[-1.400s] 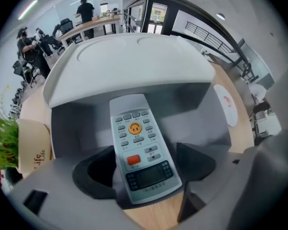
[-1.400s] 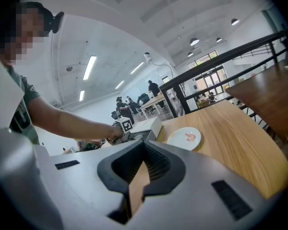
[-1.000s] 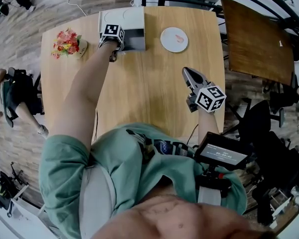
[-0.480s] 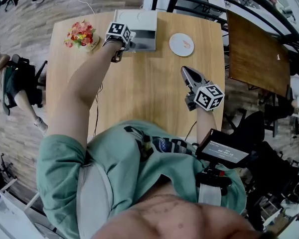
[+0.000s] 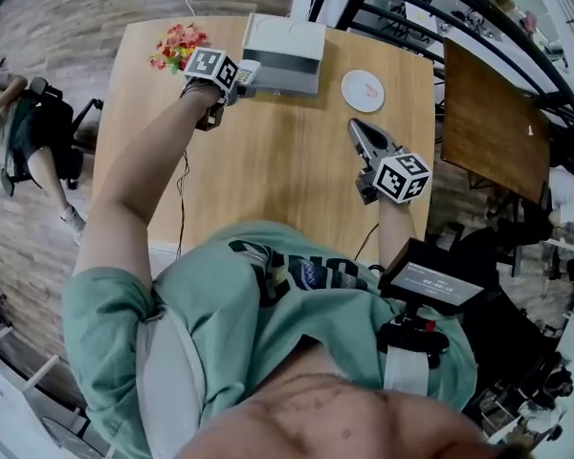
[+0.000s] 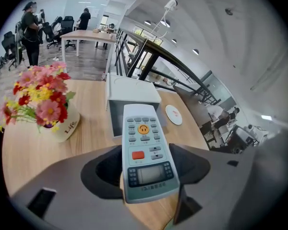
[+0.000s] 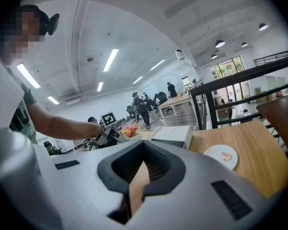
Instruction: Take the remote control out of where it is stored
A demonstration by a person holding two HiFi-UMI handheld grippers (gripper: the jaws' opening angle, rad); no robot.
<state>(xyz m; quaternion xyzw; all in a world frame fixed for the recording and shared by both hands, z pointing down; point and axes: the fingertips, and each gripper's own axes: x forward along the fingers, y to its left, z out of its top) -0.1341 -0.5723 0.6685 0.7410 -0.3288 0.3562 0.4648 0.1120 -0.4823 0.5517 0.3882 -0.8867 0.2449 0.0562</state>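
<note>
A white remote control with an orange button and a small screen sits between the jaws of my left gripper, which is shut on its lower end. In the head view this gripper hangs above the table, just left of the front of the white storage box, with the remote sticking out toward the box. The box shows its open dark front behind the remote. My right gripper hovers over the right side of the table, shut on nothing.
A pot of red and pink flowers stands at the table's far left corner. A small white plate lies right of the box. A dark wooden table and a black railing are on the right. People sit further off.
My left gripper has come up and back from the box's opening with the remote in it, and now sits left of the box front. The right gripper has moved up slightly.
</note>
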